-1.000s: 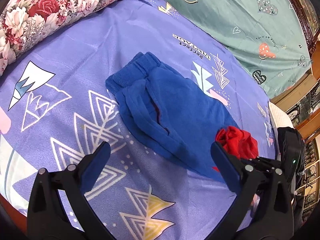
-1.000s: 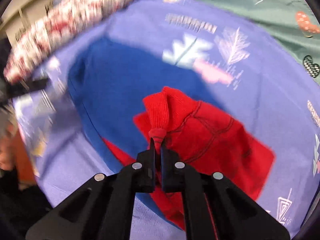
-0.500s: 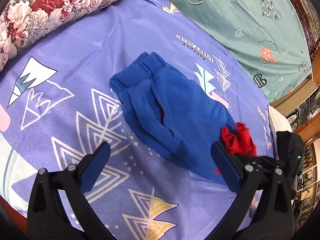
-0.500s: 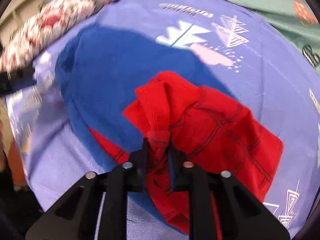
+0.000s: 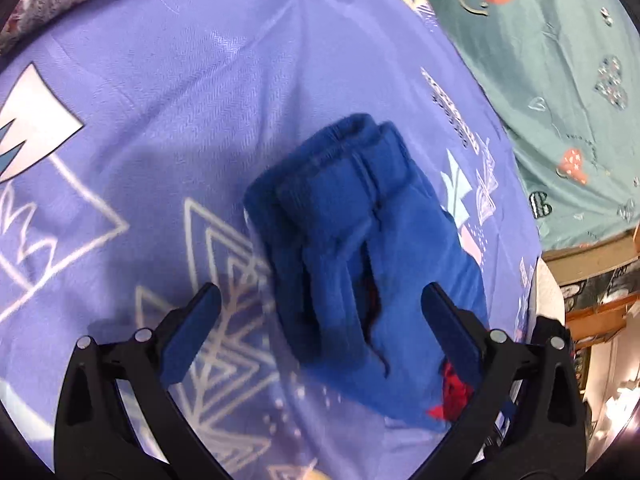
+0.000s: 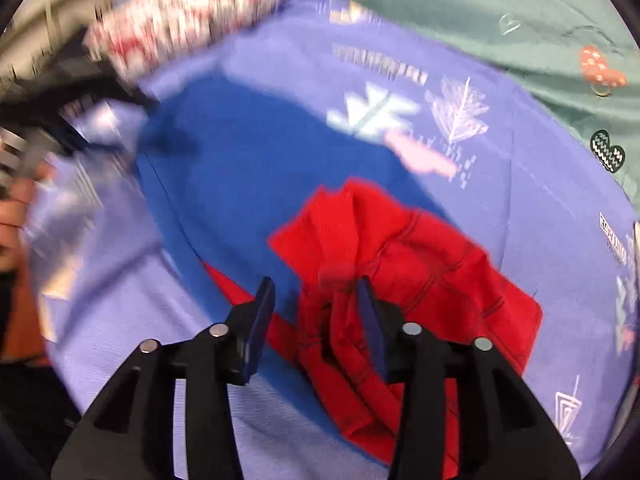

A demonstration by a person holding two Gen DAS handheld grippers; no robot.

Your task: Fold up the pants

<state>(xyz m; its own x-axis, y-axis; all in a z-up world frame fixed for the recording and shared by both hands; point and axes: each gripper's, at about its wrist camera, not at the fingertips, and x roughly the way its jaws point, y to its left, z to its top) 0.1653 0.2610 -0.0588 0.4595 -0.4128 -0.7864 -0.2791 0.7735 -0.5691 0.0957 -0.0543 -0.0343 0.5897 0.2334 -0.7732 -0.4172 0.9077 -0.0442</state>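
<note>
Now the right gripper (image 6: 316, 308) has just been opening: its fingers (image 6: 262, 316) stand partly apart over the bunched red end of the pants (image 6: 400, 280), a fold of red cloth between them but no longer pinched. The left gripper (image 5: 320, 328) hangs with its fingers (image 5: 192, 332) spread wide and empty, straddling the blue cuff end (image 5: 352, 216) without touching it. The pants lie on the purple bedspread (image 5: 160, 80) — blue side up, the cuffs toward the far side, the red lining turned over onto the blue at the near right. Further out are a green sheet (image 5: 560, 60) to the right and a floral pillow (image 6: 188, 28) at the far left edge. By my reading, one fold has been laid and let go; the next move calls for the left fingers to come down and close on the blue edge, so that end can be carried over toward the red one without dragging the layers askew.
</note>
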